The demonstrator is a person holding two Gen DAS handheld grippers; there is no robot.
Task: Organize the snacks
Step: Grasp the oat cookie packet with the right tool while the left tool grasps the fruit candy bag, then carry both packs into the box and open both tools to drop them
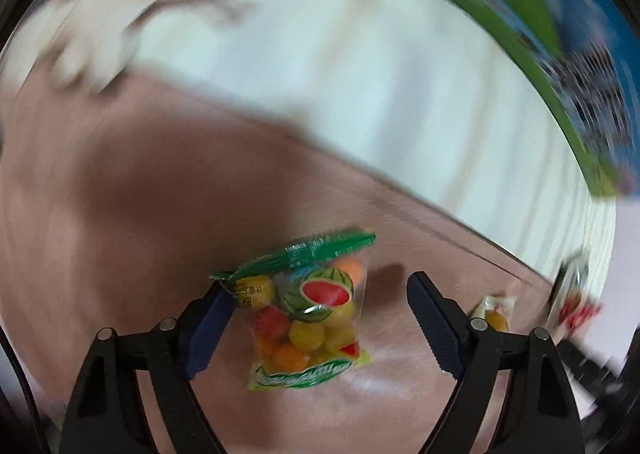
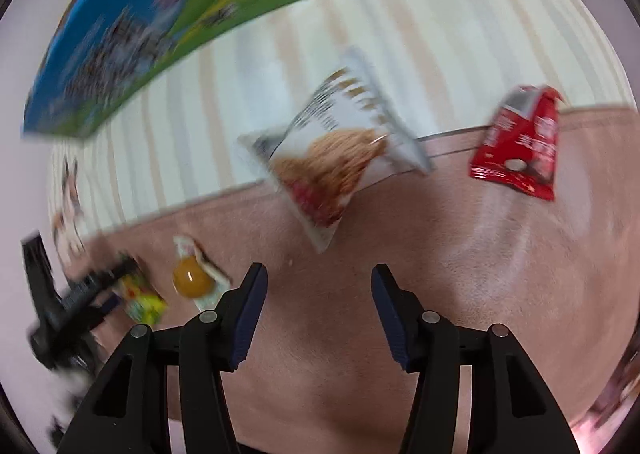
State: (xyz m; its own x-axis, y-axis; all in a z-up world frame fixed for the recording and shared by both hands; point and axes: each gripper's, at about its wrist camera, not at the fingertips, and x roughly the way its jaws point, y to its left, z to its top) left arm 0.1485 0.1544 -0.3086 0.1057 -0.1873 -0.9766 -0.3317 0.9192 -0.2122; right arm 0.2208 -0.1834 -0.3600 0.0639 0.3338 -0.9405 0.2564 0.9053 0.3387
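Two grippers point down at a pinkish tabletop (image 2: 460, 274) that meets a striped floor (image 2: 420, 34) along its far edge. In the right wrist view, going left to right: the left gripper (image 2: 76, 294) is over a candy bag (image 2: 140, 298), then a jelly cup (image 2: 192, 278) just beside it, a white snack pouch (image 2: 332, 158) lying across the table edge, and a red packet (image 2: 520, 150) near that edge. A blue-green box (image 2: 152, 34) lies on the floor, well apart.

In the left wrist view, the left gripper (image 1: 320, 318) has its jaws apart around the candy bag (image 1: 308, 314); the left pad touches the bag's corner, the right pad stands clear. The jelly cup (image 1: 494, 312) lies to its right.

The right gripper (image 2: 319, 316) is apart with nothing between its jaws; bare tabletop lies beneath and to its right.
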